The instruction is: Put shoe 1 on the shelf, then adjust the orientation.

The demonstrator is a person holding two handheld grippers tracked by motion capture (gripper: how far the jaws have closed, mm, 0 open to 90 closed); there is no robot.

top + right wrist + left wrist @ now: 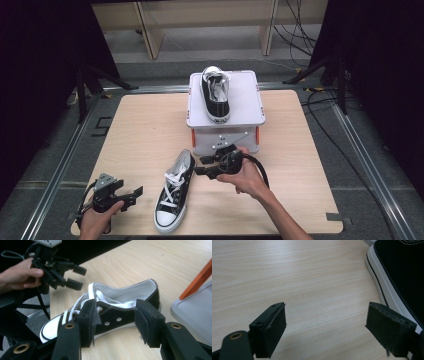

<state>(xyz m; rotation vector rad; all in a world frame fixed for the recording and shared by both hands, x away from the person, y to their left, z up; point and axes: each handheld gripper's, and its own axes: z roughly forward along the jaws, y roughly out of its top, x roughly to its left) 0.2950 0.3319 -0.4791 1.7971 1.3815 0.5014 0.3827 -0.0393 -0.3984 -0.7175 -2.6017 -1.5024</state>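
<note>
The left claw (131,194) rests wide open and empty near the counter (300,190) front edge. Just beyond, the right claw (115,322) hovers open beside the near shoe (173,192), gripping nothing. Farther back, the second shoe (215,94) already sits atop the white box (247,100); judging by this, half remains.

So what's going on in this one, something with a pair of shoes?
A person holds a two-jaw gripper in each hand at a wooden table. One black-and-white sneaker sits on top of a white box; its mate lies on the table in front. The right gripper, jaws open, is beside the lower sneaker's collar, not yet gripping. The left gripper is open near the table's near-left edge, holding nothing.
</note>
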